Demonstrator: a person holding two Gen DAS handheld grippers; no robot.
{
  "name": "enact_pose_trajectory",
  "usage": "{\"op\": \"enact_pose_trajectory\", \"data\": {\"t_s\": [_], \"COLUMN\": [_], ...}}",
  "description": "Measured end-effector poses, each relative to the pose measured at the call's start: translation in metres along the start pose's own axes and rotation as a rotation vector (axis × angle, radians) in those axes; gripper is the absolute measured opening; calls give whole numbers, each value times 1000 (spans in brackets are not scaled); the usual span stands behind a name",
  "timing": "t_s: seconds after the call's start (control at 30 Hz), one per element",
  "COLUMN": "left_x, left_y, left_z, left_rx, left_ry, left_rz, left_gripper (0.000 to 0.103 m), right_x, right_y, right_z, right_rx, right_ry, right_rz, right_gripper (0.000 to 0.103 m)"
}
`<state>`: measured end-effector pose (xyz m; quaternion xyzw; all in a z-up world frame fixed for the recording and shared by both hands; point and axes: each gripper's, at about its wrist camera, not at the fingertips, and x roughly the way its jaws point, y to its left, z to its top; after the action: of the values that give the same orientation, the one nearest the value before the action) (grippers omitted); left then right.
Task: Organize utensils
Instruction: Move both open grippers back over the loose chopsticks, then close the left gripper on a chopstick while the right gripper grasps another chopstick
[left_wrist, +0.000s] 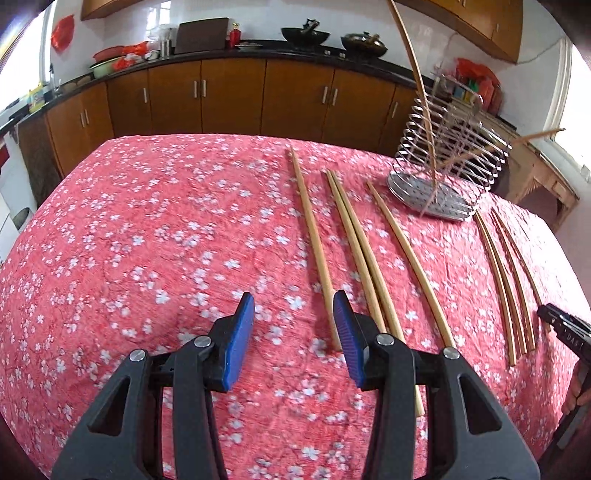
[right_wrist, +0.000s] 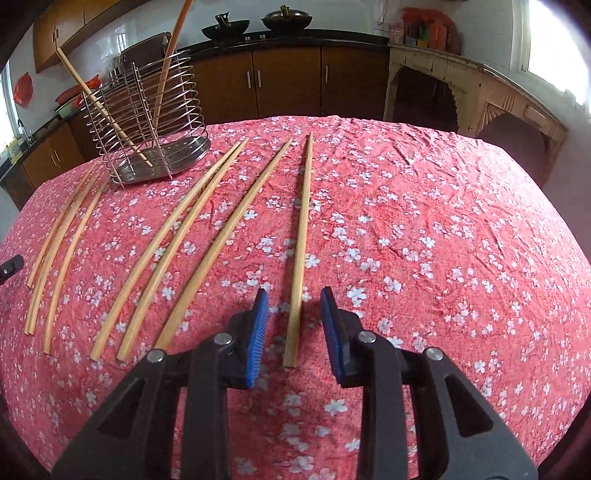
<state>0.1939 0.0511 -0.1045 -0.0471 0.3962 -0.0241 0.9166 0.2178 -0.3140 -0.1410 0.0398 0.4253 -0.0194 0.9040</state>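
Right gripper (right_wrist: 294, 308) straddles the rightmost chopstick (right_wrist: 300, 254), fingers parted and untouching, its long axis running away lengthwise; left gripper (left_wrist: 293, 314), likewise empty, sits beside the leftmost chopstick (left_wrist: 314, 240).

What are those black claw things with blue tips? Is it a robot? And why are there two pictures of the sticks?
No robot here: a person holds one grabbing tool in each hand, and each tool has a small camera looking along its two fingers. One picture comes from the left gripper, the other from the right gripper. The blue parts are soft pads on the fingers. Wooden chopsticks lie on a pink flowery tablecloth. At the back stands a wire holder with two chopsticks already inside. Nothing is held. Both grippers are open, and one chopstick lies between the right gripper's fingers, not squeezed.
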Motion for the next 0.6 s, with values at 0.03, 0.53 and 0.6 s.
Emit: {"op": "enact_pose_trajectory", "data": {"t_s": [0.03, 0.53, 0.6], "left_x": [1, 28, 27], "left_y": [-2, -24, -23], "left_z": [0, 4, 5], "left_rx": [6, 45, 51], "left_ry": [4, 60, 57], "left_rz": [-3, 84, 93], "left_gripper": [45, 17, 13], "right_x": [0, 1, 1], "right_y": [1, 1, 1], "right_z": [0, 0, 0], "right_rx": [0, -2, -1], "right_ry": [0, 0, 0], "right_rz": [0, -2, -2], "right_gripper": [29, 29, 29]}}
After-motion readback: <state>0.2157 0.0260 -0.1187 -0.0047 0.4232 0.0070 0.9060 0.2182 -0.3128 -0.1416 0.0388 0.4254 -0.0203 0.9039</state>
